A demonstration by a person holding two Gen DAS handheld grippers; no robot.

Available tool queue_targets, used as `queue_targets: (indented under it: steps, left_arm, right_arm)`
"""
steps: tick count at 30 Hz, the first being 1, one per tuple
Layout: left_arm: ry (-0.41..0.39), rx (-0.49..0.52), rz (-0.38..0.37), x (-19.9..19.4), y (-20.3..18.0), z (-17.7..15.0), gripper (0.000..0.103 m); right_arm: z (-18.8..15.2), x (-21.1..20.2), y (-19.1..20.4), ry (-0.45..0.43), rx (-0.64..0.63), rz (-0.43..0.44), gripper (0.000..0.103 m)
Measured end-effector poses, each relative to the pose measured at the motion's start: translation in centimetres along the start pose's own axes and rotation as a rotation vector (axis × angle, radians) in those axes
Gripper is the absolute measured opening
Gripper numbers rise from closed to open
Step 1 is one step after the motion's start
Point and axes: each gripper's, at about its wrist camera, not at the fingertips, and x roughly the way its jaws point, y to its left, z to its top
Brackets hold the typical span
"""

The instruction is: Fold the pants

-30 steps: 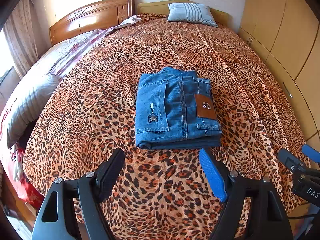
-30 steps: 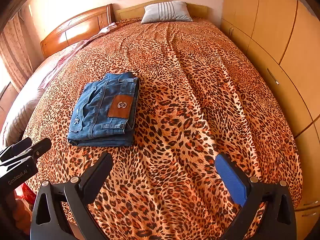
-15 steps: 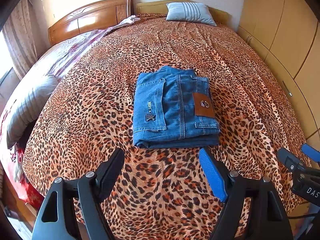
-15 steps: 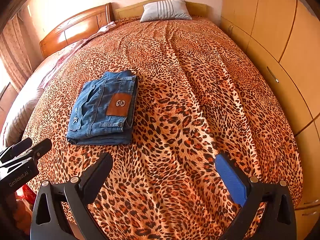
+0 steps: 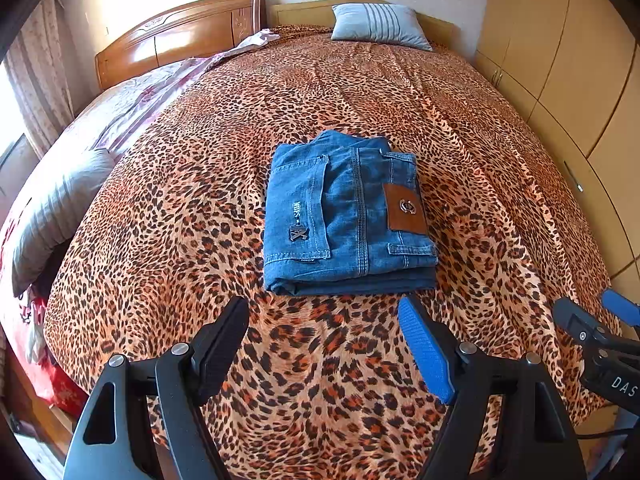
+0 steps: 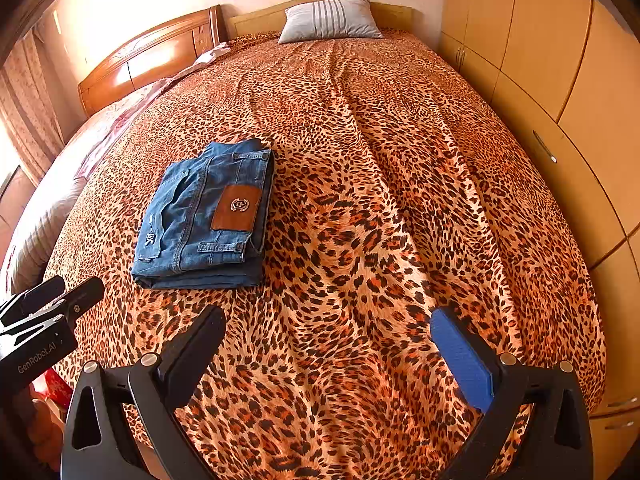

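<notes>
Two grippers of mine, left gripper (image 5: pixel 322 322) and right gripper (image 6: pixel 326 330), spread wide and empty, folded pants (image 5: pixel 348 216) mid-frame on leopard bedspread (image 5: pixel 180 240), wardrobe (image 6: pixel 560 80) right, pillow (image 5: pixel 380 26) top.

The pants (image 5: pixel 348 216) are seen as blue denim jeans, folded into a compact, roughly rectangular stack of several layers — the thick folded edge is turned toward the cameras. The seat side is laid upward: a back pocket with a small metal emblem and lettering is shown on the left half, and a brown leather patch with a round metal badge is set on the right half beside a belt loop. The stack is laid flat on the leopard-print bedspread (image 5: pixel 360 380), near its middle — nothing is touching it.
</notes>
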Motion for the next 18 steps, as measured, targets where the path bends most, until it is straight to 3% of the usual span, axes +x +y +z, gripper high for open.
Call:
queue_targets:
  steps: [11, 18]
  left_arm:
    - [0.003, 0.012, 0.0, 0.1, -0.2, 0.0, 0.077]
    - [-0.065, 0.023, 0.004, -1.2, -0.6, 0.0, 0.077]
  right_arm:
    - [-0.2, 0.0, 0.0, 0.005, 0.007, -0.003, 0.103]
    - [-0.2, 0.0, -0.1, 0.012, 0.012, -0.002, 0.103]
